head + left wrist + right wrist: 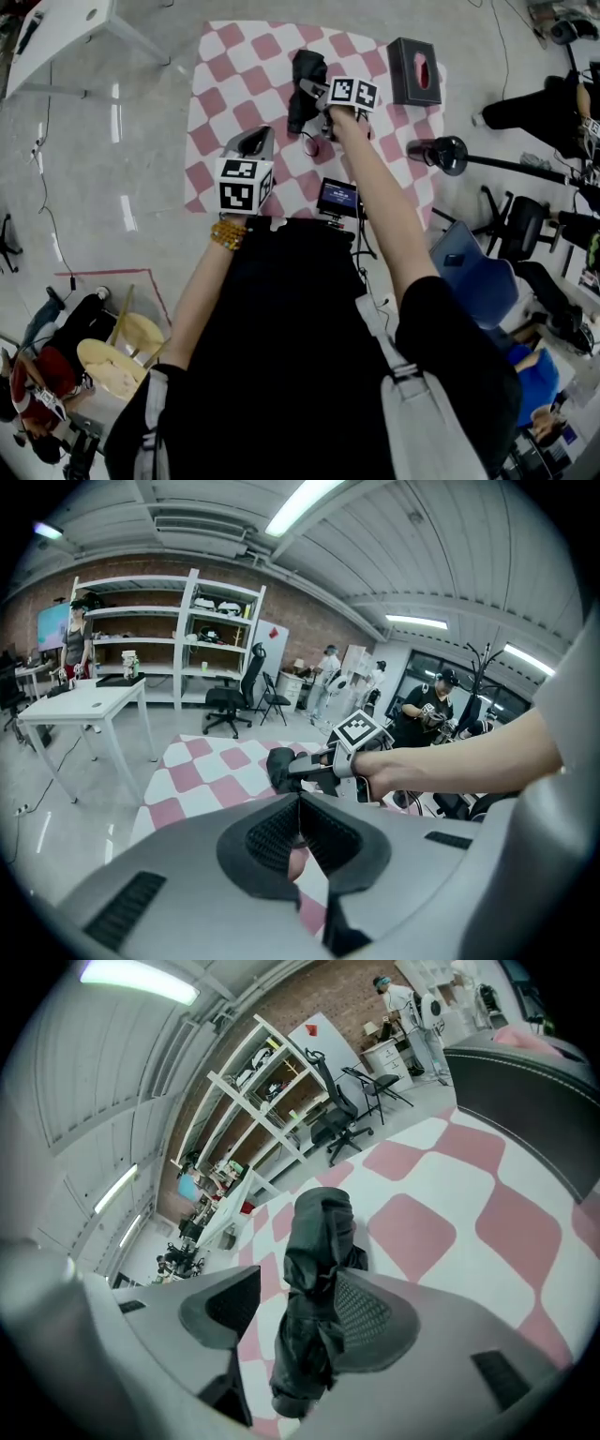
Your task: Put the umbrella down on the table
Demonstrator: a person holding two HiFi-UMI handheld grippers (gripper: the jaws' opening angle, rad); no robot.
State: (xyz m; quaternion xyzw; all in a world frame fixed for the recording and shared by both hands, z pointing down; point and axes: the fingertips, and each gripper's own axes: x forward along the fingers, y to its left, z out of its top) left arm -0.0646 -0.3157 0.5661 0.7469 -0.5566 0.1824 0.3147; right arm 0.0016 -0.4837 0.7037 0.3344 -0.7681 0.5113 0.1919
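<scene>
Pink-and-white checked cloth is covering the table (216,56), which is standing on a pale glossy floor in a workshop. Lying on that cloth, near its far edge, is the folded black umbrella (305,84). The right gripper (317,94) is reaching to it with its jaws standing wide apart. The right gripper view is showing the umbrella (319,1241) lying lengthwise between the pads, close against the right one, with a clear gap at the left one, so nothing is being squeezed. The left gripper (253,139) is hovering nearer the person, well apart from the umbrella. Its own view is showing the pads meeting at their tips and holding nothing. Only the head view is taking in a black box (415,70) with a pink opening and a small lit screen (337,197), whose writing is too small to read. Only the left gripper view is showing white shelving (159,639) against a brick wall. No brand or label is appearing legibly anywhere.
</scene>
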